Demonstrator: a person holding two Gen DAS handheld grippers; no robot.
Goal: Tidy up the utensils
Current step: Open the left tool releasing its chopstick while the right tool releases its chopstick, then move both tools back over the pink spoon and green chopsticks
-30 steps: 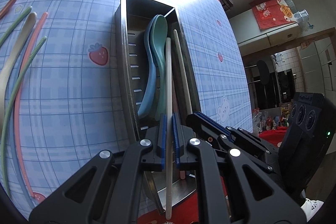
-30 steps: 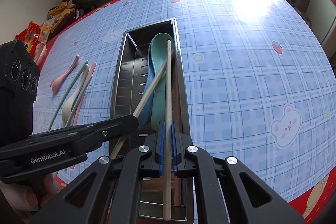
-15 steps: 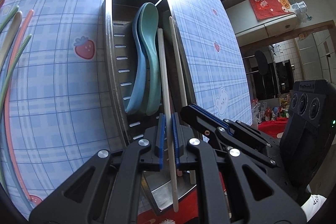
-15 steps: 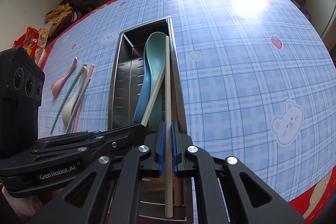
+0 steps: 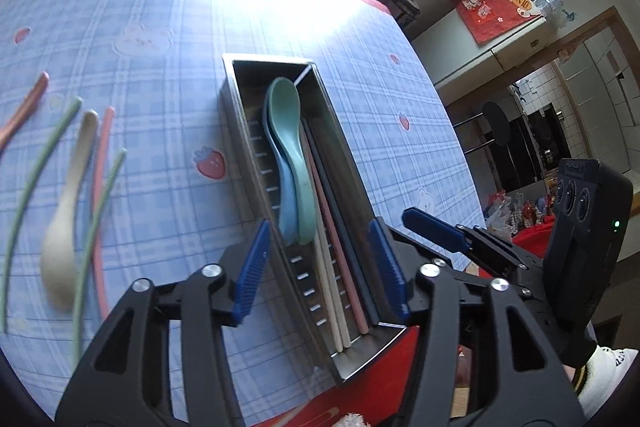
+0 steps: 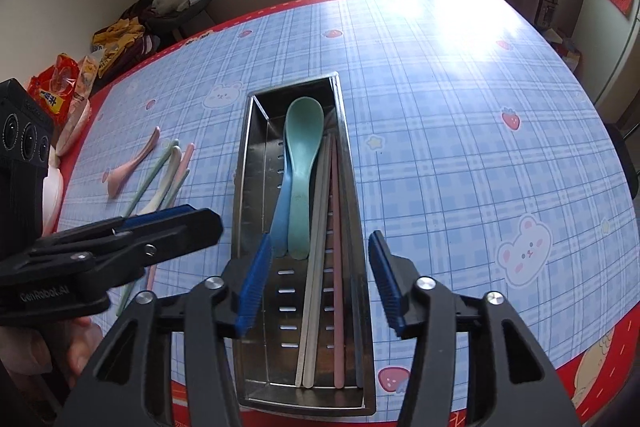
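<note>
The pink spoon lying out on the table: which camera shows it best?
The right wrist view: the pink spoon lies whole there, bowl and handle both visible, left of the metal tray. The left wrist view catches only its blurred handle end at the picture's left edge.

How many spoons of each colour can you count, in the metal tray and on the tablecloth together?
Teal spoon: 1
Blue spoon: 1
Pink spoon: 1
Cream spoon: 1
Total: 4
</note>
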